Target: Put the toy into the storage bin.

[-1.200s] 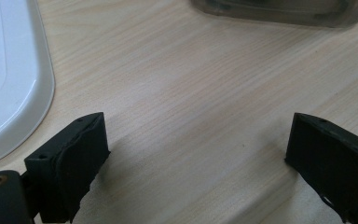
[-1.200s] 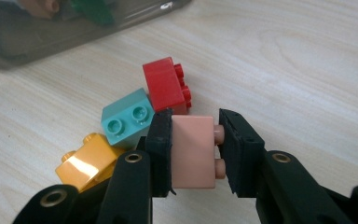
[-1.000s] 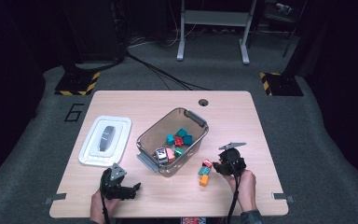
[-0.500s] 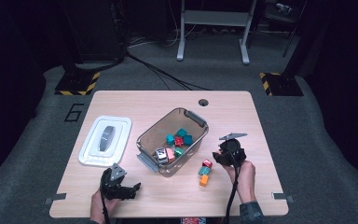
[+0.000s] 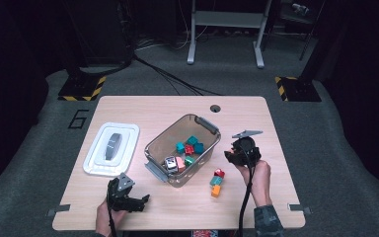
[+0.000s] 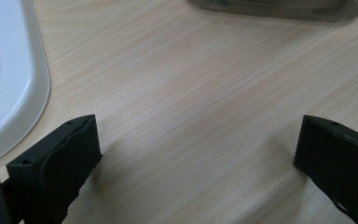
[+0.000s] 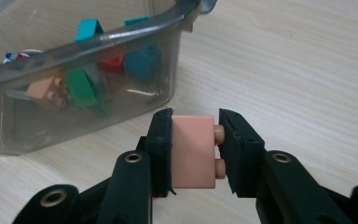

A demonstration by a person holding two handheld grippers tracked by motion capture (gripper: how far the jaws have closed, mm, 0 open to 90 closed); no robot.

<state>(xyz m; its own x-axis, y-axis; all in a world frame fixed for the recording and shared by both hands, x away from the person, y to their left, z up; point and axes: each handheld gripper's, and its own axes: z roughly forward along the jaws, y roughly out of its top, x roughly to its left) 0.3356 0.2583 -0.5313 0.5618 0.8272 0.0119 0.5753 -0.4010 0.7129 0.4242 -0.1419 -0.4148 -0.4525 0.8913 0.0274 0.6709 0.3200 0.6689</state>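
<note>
your right claw (image 7: pixel 195 140) is clamped on a pink brick (image 7: pixel 193 151), held at about 4 o'clock of the bin (image 5: pixel 154 148), just off its wall and above the worktop (image 5: pixel 256 113). several bricks already lie in the bin; red, teal and orange bricks (image 5: pixel 216 182) wait at 5 o'clock of it. your left claw (image 6: pixel 196 154) stands apart, empty, beside the lid (image 5: pixel 96 160). i'd say you're past halfway: drop this one, then three more.
</note>
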